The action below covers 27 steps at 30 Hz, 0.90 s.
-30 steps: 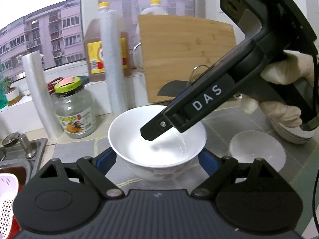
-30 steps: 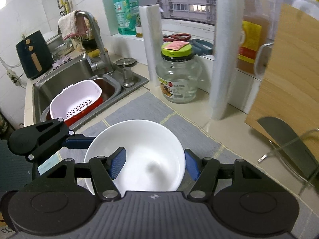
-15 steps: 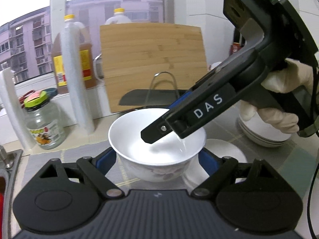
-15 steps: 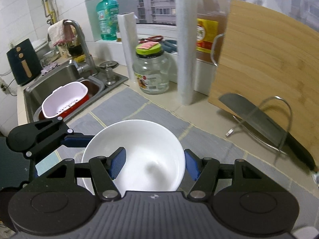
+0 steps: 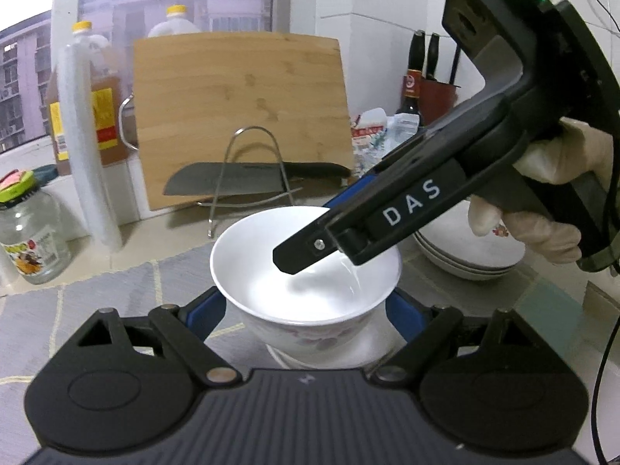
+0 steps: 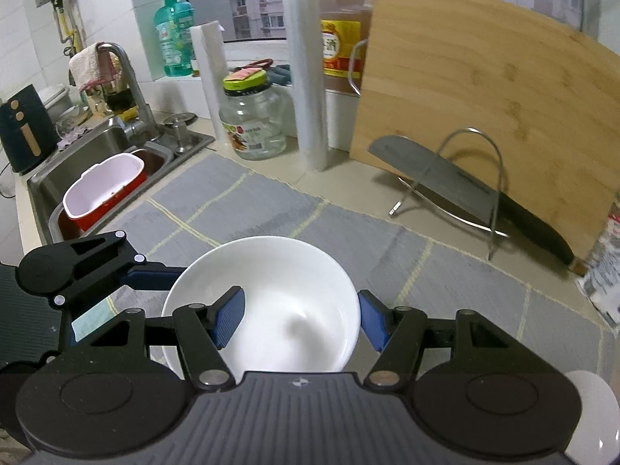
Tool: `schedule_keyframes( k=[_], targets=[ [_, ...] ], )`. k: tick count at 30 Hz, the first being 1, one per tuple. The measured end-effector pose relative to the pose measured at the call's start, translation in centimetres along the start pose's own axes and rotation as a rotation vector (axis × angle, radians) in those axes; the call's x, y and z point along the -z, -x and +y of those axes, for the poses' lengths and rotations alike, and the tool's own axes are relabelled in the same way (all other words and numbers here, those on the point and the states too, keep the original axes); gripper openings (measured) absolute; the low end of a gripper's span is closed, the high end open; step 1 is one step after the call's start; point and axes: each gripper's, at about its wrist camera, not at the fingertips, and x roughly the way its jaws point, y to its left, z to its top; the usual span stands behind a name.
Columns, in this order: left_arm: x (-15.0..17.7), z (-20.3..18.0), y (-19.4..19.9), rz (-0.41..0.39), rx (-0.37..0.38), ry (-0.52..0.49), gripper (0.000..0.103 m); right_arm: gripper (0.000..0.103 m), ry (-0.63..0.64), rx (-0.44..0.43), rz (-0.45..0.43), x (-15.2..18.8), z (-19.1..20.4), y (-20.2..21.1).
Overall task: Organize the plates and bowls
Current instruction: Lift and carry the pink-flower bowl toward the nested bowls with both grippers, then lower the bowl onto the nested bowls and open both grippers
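Right gripper [image 6: 300, 319]: the rim of the white bowl [image 6: 267, 302] is pinched, one blue pad inside the wall and the other outside it.
Left gripper [image 5: 306, 316]: the blue fingers [image 5: 205, 312] are seen on either side of the bowl's base; whether they are in contact cannot be told.
White bowl [image 5: 306, 267]: held above a white plate [image 5: 286, 360] that is partly hidden beneath it, over the grey mat [image 6: 348, 232].
Stacked bowls [image 5: 465, 255]: found at the right, behind the gloved hand [image 5: 550, 201].
Far counter: a knife [image 6: 465, 190] is propped on a wire rack [image 6: 465, 178] against the cutting board [image 6: 484, 85].
Far left: a glass jar [image 6: 254, 116] is noted, the sink [image 6: 97, 162] beyond it.
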Motion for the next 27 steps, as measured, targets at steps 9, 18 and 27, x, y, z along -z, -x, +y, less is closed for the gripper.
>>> schedule_keyframes(
  k=[9,18,27],
  targets=[
    [0.4,-0.6,-1.3,0.031,0.017,0.008,0.089,0.069,-0.023,0.016,0.007,1.2,-0.6,-0.4],
    [0.6,-0.6,-2.1,0.056,0.035,0.005,0.089,0.069,-0.040,0.017,0.024,1.9,-1.3,-0.9],
    [0.6,-0.6,-2.5,0.070,0.041,0.005,0.089,0.069,-0.050,0.018,0.038,2.3,-1.5,-1.5]
  ],
)
